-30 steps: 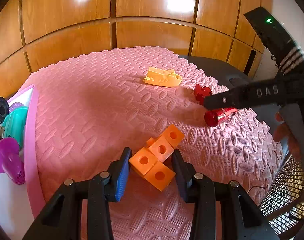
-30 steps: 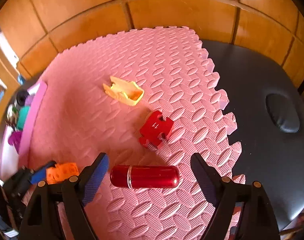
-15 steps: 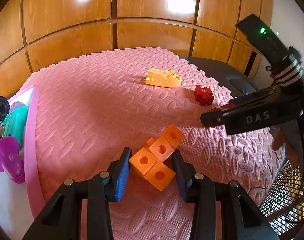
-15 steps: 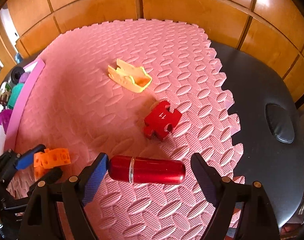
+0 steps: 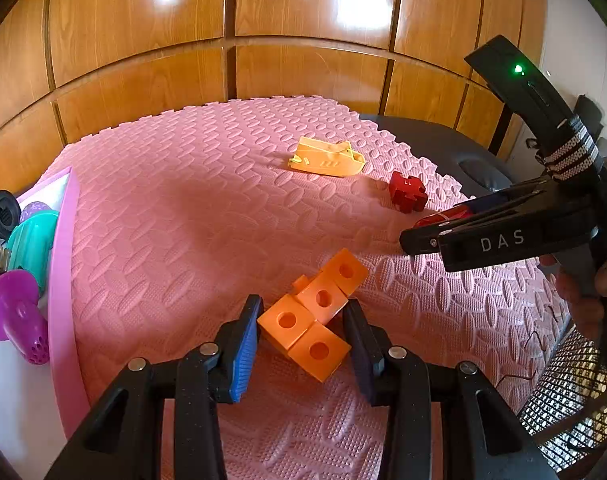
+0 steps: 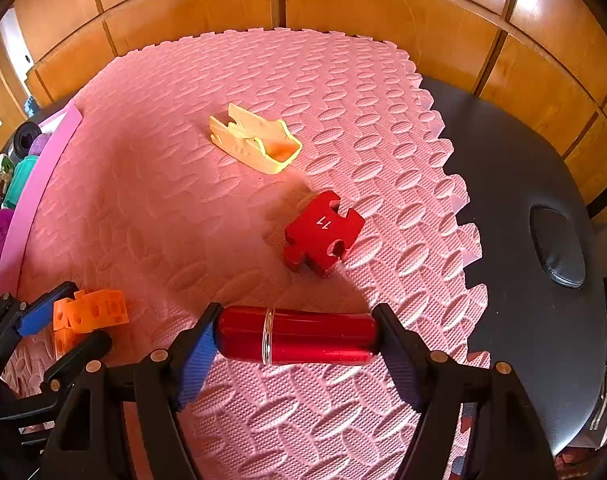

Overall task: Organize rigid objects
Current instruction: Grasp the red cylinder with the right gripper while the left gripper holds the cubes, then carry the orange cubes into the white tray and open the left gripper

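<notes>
My left gripper point(image 5: 301, 336) is shut on a cluster of orange cube blocks point(image 5: 315, 312) resting on the pink foam mat point(image 5: 183, 220). To its right, my right gripper point(image 6: 295, 340) is closing lengthwise on a red metal cylinder point(image 6: 315, 340), and both pads touch its ends. From the left wrist view the cylinder point(image 5: 451, 216) is mostly hidden behind the right gripper point(image 5: 423, 236). A red puzzle piece point(image 6: 323, 232) and a yellow toy boat point(image 6: 259, 144) lie farther back on the mat. The right wrist view shows the orange blocks point(image 6: 91, 312) at the far left.
A pink-rimmed tray point(image 5: 61, 280) at the mat's left edge holds a purple funnel-shaped toy point(image 5: 11, 312), a teal piece point(image 5: 31, 248) and a black ring. Dark padded table point(image 6: 523, 180) lies bare right of the mat. A mesh basket point(image 5: 571, 400) sits at lower right.
The right gripper's jaws have narrowed from standing wide of the red cylinder to touching both its ends, and it has sunk over it. The left gripper and orange blocks have not moved.
</notes>
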{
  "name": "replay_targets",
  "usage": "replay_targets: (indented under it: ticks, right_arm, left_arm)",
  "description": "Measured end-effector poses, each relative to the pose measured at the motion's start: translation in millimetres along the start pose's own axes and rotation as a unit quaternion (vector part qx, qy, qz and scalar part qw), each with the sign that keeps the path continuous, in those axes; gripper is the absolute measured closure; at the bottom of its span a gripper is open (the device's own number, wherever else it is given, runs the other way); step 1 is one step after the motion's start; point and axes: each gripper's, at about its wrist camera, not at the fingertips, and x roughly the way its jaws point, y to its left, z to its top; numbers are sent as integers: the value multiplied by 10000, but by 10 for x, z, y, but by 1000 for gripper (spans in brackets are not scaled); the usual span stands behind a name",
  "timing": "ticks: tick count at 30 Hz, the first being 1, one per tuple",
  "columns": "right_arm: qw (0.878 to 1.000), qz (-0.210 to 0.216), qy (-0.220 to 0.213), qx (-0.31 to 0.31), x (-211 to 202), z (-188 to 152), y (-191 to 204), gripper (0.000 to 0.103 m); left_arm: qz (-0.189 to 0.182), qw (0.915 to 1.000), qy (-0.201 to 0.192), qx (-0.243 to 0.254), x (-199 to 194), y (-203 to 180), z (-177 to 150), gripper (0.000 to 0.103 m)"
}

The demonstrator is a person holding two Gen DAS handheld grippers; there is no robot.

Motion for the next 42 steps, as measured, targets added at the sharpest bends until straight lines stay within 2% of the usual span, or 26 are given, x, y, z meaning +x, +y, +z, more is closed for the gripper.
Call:
replay_targets:
  ticks: [19, 26, 32, 35, 39, 42]
  right_arm:
    - [10000, -6, -50, -32, 6, 7, 5, 27]
    - [10000, 24, -55, 0, 15, 11, -4, 27]
    - [10000, 32, -69, 17, 17, 11, -9, 27]
    - [9999, 35, -97, 11, 15, 8, -11, 27]
    - [9999, 6, -141, -50, 4, -2, 2, 27]
    - [9998, -39, -169, -86, -3, -12, 22, 27]
  left_arm:
    - [118, 9999, 54, 11, 6, -15, 16, 62]
    - [154, 9995, 201, -172, -43, 35, 33, 62]
    - [-40, 9997, -95, -223, -382, 38, 125, 62]
    - [-123, 9984, -282, -470, -644, 179, 211, 62]
    - [-15, 9942, -470, -971, -929, 551, 263, 62]
    - [366, 9875, -505, -1446, -1080, 965, 194, 62]
